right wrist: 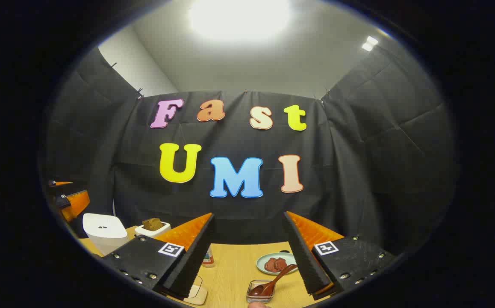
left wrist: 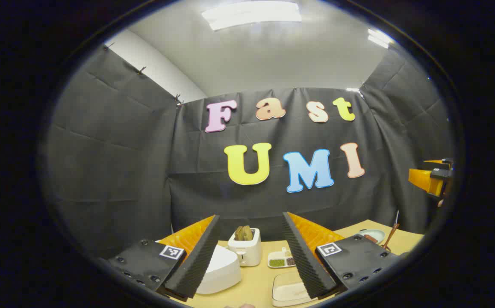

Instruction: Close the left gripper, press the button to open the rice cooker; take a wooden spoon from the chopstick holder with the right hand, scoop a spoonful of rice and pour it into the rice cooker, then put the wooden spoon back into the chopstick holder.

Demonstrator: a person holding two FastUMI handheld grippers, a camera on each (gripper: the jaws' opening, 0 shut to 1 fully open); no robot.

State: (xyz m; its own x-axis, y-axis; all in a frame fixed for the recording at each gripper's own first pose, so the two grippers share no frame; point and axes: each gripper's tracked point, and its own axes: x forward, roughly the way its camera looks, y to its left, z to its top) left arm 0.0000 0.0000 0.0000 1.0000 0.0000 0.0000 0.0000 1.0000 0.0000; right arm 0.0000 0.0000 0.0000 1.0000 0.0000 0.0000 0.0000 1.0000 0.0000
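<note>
Both grippers high above worktop (right wrist: 234, 265), fingers spread apart, nothing held. Left gripper (left wrist: 251, 256) faces white rice cooker (left wrist: 219, 269), lid down, beside toaster (left wrist: 245, 250). Right gripper (right wrist: 247, 252) over wooden spoon (right wrist: 273, 280), bowl end sitting in small wire holder (right wrist: 260, 293), handle leaning up toward plate (right wrist: 275, 262). Spoon likely light, stiff, smooth; grip mid-handle. Cooker button hidden.

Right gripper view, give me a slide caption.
Open right gripper above a wooden table, facing a brown wooden spoon in a small clear holder.
</note>
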